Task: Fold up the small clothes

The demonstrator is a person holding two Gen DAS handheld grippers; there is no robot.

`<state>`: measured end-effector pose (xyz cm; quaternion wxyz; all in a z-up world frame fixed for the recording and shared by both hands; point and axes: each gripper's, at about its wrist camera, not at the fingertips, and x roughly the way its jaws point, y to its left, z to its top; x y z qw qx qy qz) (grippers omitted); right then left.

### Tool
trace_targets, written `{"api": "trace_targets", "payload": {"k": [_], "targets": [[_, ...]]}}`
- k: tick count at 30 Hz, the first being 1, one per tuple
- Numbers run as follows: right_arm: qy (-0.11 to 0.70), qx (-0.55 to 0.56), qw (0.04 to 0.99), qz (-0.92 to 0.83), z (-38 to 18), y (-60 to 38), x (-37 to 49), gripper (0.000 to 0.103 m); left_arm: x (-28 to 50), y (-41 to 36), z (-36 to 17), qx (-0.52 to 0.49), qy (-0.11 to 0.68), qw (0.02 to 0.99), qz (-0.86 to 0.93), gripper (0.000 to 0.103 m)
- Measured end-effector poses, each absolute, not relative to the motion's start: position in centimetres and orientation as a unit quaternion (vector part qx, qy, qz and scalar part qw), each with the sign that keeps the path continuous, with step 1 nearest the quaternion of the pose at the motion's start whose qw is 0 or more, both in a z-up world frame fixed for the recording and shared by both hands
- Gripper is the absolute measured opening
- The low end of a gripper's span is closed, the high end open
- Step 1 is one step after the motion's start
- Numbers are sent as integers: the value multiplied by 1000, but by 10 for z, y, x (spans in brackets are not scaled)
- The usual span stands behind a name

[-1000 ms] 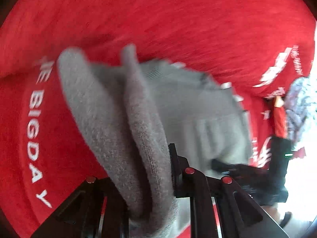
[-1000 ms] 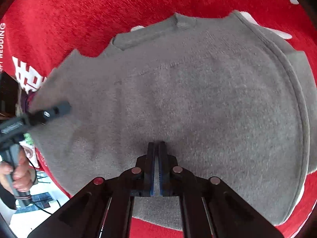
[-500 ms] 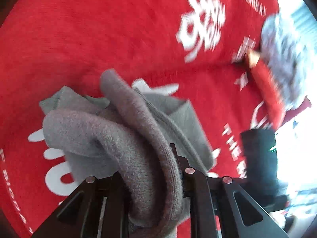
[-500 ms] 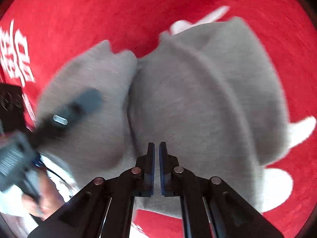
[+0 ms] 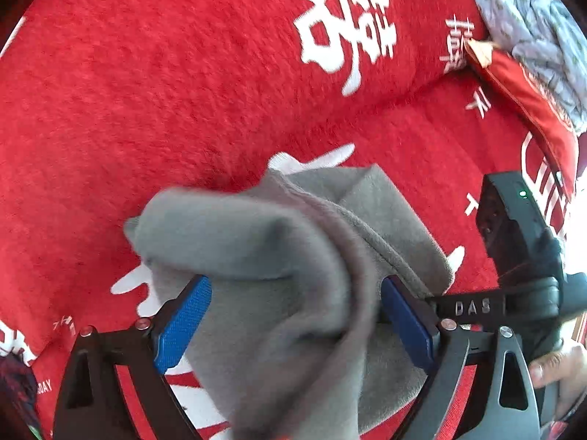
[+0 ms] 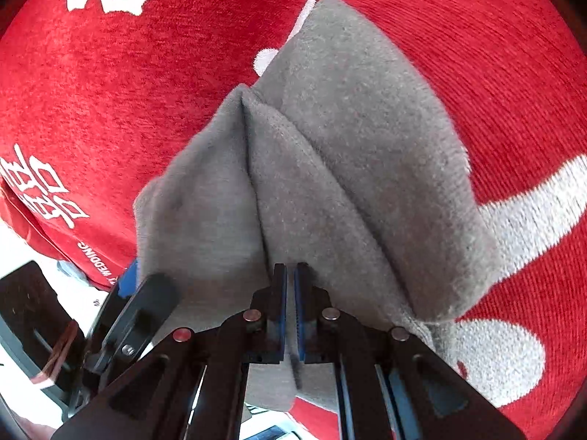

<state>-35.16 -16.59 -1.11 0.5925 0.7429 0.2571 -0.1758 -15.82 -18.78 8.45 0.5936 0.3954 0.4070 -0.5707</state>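
A red plush cloth (image 5: 154, 84) with white characters and lettering covers the whole surface, with wide bare stretches above and to the left of the clothing. At its far right edge lies a crumpled grey-white fabric (image 5: 532, 25) beside a red packet (image 5: 528, 88). Near the middle, a small grey knitted garment (image 6: 348, 154) is bunched into soft folds, its ribbed hem curving along the right side and its far corner resting on the cloth. The left gripper (image 5: 293, 326) has its blue-padded jaws spread wide, the garment draped loosely between them. The right gripper (image 6: 290, 311) has its jaws pressed together on a fold at the garment's near edge, lifting it into a ridge
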Motion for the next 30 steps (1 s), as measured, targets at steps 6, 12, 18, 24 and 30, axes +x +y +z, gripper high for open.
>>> {"api": "trace_targets", "payload": {"k": [6, 12, 18, 24, 30], "targets": [[149, 795, 569, -149, -13, -186, -390, 60, -115, -168, 85, 368, 449, 636, -509, 94], [119, 807, 565, -122, -2, -201, -392, 72, -58, -144, 59, 307, 538, 653, -436, 94], [259, 739, 609, -129, 16, -219, -326, 72, -36, -135, 46, 285, 549, 671, -409, 94], [372, 621, 674, -146, 49, -227, -282, 15, -33, -143, 31, 294, 554, 667, -402, 94], [308, 583, 738, -145, 107, -221, -317, 14, -46, -145, 39, 289, 533, 669, -430, 94]]}}
